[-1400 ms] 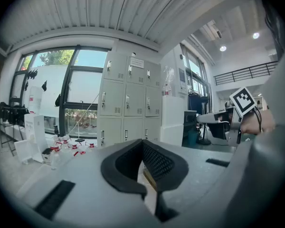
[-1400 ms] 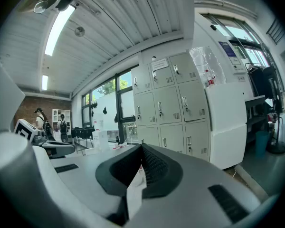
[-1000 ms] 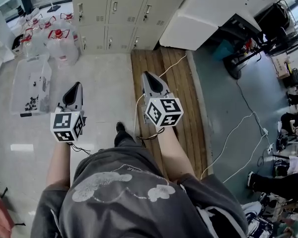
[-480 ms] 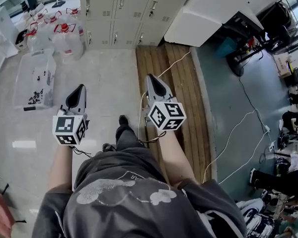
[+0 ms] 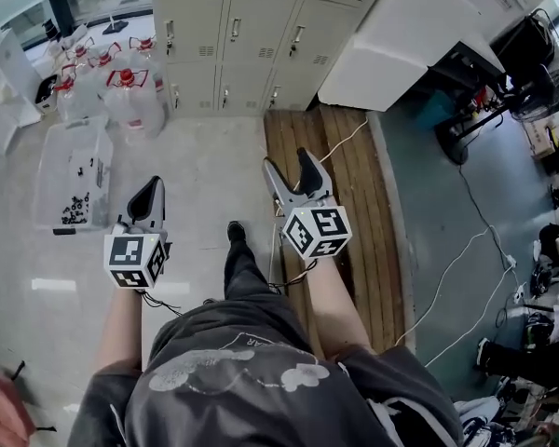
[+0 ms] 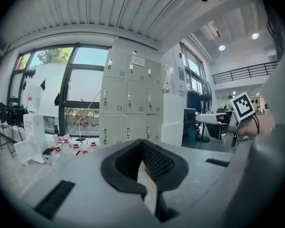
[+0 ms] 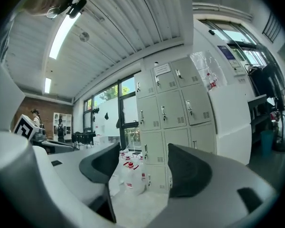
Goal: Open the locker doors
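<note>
A bank of beige lockers [image 5: 242,35] stands ahead with all its doors closed; it also shows in the left gripper view [image 6: 128,103] and the right gripper view [image 7: 173,108]. Both grippers are held in the air well short of it, above the floor. My left gripper [image 5: 152,192] is shut with nothing in it, its black pads [image 6: 154,160] meeting. My right gripper [image 5: 291,168] points at the lockers; its jaws are opening, and they stand wide apart [image 7: 142,167] with nothing between them.
Water jugs with red caps [image 5: 112,82] stand left of the lockers, beside a clear plastic bin [image 5: 70,170] on the floor. Wooden boards [image 5: 345,184] lie to the right under a white cabinet [image 5: 401,35]. White cables [image 5: 447,277] trail across the floor at right.
The person has stepped closer to the lockers, so they fill more of the head view. The right gripper's jaws, closed before, now stand apart. The left gripper stays shut.
</note>
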Demonstrator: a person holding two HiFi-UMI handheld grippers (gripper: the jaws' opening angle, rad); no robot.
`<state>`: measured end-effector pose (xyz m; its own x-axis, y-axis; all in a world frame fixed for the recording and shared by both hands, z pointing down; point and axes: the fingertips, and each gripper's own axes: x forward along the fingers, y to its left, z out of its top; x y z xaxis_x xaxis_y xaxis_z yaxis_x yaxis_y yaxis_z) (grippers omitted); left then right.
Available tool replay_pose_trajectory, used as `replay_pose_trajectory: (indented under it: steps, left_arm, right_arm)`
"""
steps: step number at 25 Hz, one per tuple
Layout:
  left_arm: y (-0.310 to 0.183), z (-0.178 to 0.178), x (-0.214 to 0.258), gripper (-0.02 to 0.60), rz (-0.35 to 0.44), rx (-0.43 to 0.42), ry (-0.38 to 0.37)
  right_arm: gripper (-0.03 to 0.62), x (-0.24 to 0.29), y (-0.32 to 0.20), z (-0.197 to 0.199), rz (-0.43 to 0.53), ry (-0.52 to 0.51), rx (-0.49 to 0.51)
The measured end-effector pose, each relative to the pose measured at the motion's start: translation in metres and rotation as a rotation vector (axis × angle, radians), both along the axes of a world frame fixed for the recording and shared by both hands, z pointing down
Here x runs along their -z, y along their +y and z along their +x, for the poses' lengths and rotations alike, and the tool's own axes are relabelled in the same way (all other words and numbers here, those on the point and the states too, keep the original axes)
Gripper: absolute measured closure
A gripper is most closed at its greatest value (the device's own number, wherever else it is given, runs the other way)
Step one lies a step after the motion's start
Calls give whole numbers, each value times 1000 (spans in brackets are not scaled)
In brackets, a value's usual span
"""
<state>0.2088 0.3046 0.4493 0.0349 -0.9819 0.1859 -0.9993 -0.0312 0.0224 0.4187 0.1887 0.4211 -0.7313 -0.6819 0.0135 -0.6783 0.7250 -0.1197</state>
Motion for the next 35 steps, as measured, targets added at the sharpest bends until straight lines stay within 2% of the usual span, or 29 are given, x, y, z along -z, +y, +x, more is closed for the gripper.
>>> replay_pose_trajectory:
  steps: [7, 12, 18, 21, 25, 30, 35]
  left_arm:
    - [-112, -48, 10, 574, -13, 74, -15]
    - [-189, -69, 20, 574, -12, 113, -26]
    - [-263, -83, 27, 574, 0, 157, -32]
    - [-288, -90, 29, 574, 18, 179, -33]
    - [-307, -101, 27, 574, 1, 195, -25]
    - [-330, -120, 36, 574, 16, 223, -19]
    - [-352, -138, 47, 574, 42, 207, -29]
  right_arm:
    - [278, 4, -131, -43, -35, -7, 51]
    - [278, 13, -215, -74, -28, -12, 98]
    - [278, 16, -297, -91, -16, 1, 136]
    - [278, 17, -328, -101, 8, 14, 156]
    - [278, 22, -358, -112, -8, -7, 155]
    - [278, 37, -383, -130, 20, -8, 180]
    - [267, 53, -396, -161, 68, 9, 208]
